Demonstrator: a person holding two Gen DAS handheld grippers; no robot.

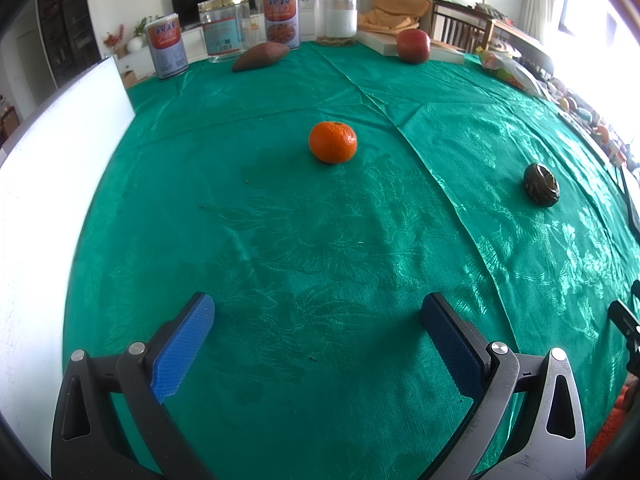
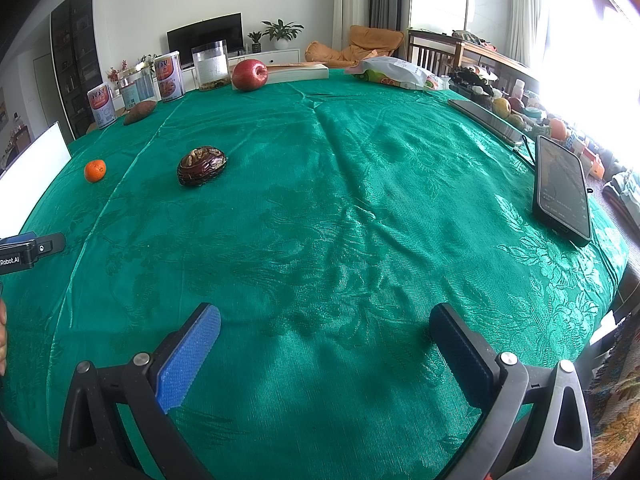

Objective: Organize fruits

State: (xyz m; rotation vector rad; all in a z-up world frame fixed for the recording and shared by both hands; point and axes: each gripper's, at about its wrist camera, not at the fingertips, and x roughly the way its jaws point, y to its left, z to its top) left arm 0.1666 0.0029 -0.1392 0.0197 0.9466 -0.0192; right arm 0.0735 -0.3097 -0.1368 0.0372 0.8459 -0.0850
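We see the tabletop point(image 1: 304, 240), covered by a green patterned cloth, filling both views. A white board point(image 1: 60, 184) stands along its left edge. Our left claw point(image 1: 318, 320) hovers low over bare cloth with its blue-padded fingers point(image 1: 182, 350) spread wide apart and nothing between them. Our right claw point(image 2: 325, 334) hovers over another bare stretch, its fingers equally wide apart and empty; the left claw's body shows at the left edge of the right wrist view.

A dark phone point(image 2: 562, 190) lies flat near the tabletop's right edge. At the far edge stand two labelled tins point(image 1: 166, 50), a clear jar with a gold lid point(image 1: 224, 30) between them, and a clear canister with a dark lid point(image 1: 335, 18) further right. A flat white box point(image 1: 416, 50) lies to the right of the canister.

A sweet potato point(image 1: 260, 57) lies in front of the jar and the right-hand tin. A red apple point(image 1: 413, 46) sits against the white box. A dark brown, wrinkled fruit with pale pieces set in its top point(image 2: 202, 165), which we cannot name for certain, rests in the open cloth, well apart from the rest. A small orange mandarin point(image 1: 332, 142) sits alone, straight ahead of the left claw, with open cloth between them.
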